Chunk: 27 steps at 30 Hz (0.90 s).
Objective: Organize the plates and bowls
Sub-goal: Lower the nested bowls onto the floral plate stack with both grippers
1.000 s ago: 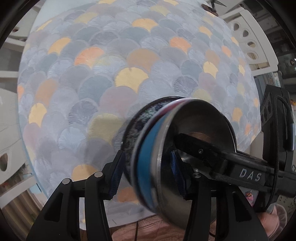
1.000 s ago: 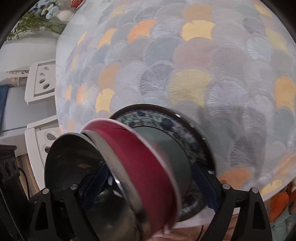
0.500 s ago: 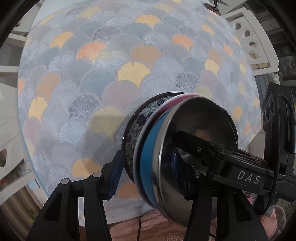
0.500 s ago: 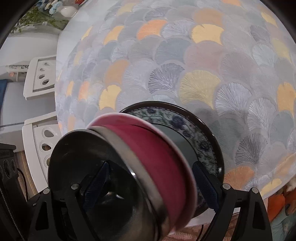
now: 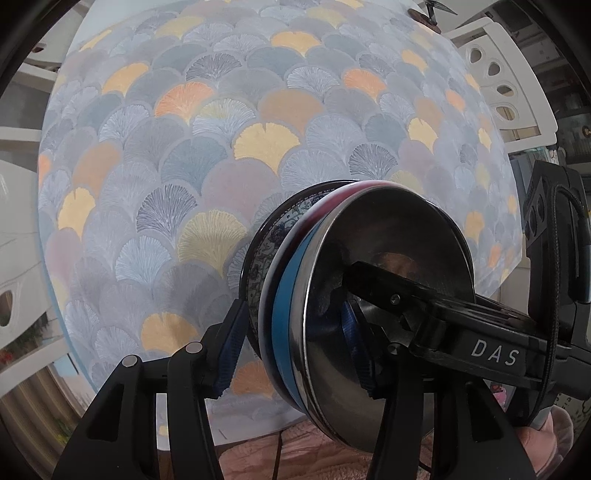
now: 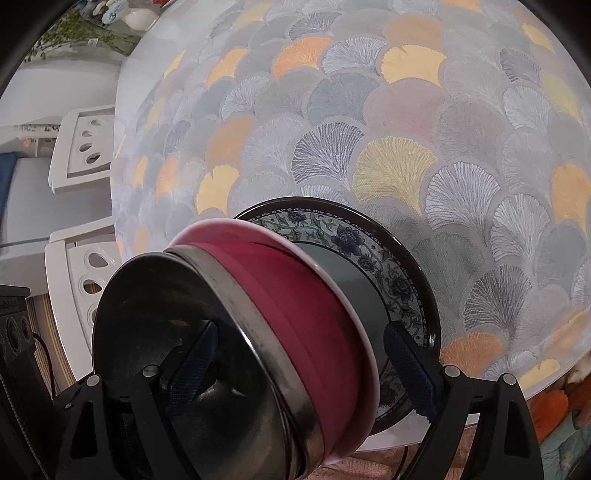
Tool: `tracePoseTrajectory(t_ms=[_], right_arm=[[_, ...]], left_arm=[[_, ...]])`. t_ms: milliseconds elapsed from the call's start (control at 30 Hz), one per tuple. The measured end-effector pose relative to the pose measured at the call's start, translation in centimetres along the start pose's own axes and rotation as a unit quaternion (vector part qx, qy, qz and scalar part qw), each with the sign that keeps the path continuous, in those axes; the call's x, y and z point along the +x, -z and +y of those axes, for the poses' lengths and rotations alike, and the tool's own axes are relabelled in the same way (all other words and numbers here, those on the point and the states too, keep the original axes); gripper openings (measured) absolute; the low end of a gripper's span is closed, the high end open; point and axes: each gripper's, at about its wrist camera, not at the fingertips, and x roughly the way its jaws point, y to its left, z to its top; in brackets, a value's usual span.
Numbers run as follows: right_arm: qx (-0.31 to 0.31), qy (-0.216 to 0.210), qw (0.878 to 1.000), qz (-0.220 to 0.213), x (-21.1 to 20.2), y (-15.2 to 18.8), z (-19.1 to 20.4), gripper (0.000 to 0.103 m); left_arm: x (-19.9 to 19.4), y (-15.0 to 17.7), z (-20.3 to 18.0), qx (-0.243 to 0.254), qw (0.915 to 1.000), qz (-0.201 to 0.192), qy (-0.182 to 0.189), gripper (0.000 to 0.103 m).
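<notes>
On a round table with a fan-patterned cloth near its front edge stands a stack: a floral plate underneath, then a red bowl, a blue bowl and a steel bowl on top. My left gripper is shut across the stack's rim, with one pad against the plate's edge and the other inside the steel bowl. My right gripper straddles the opposite side with wide jaws. One pad is in the steel bowl. The other pad is outside the red bowl, over the plate, with a thin gap showing.
White chairs with oval cut-outs stand around the table. A black speaker sits low at the left. A white vase with flowers stands beyond the far side. The table's near edge runs just behind the stack.
The earlier blur has settled into a sharp picture. The stack and both grippers keep their places, with only a slight shift against the cloth pattern.
</notes>
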Motion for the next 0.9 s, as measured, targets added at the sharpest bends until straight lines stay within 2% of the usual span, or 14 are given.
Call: tracePoseTrajectory(t_ms=[167,367,467,567,767,900], right_arm=[[-0.004,0.004,1.0,0.005,0.0,0.3,0.0,0.09],[-0.003,-0.026,0.999,0.02,0.6,0.0,-0.9,0.09],[-0.008,-0.025,0.999,0.026,0.7,0.0,-0.7,0.09],[-0.017,-0.01,1.0,0.018,0.1,0.1,-0.5,0.089],[-0.011,-0.021,1.0,0.02,0.1,0.1,-1.2,0.086],[-0.03,-0.013,0.999,0.005,-1.2,0.2,-0.9,0.086]], left_arm=[[0.0,0.4,-0.2,0.0,1.0,0.0,0.003,0.05],[0.1,0.6,-0.2,-0.018,0.9998,-0.001,-0.002,0.055],[-0.1,0.9,0.0,-0.028,0.9996,-0.003,-0.007,0.055],[-0.2,1.0,0.2,-0.035,0.9993,-0.004,-0.008,0.055],[-0.2,1.0,0.3,-0.04,0.9991,-0.012,-0.01,0.056],[-0.9,1.0,0.1,-0.037,0.999,-0.023,-0.015,0.055]])
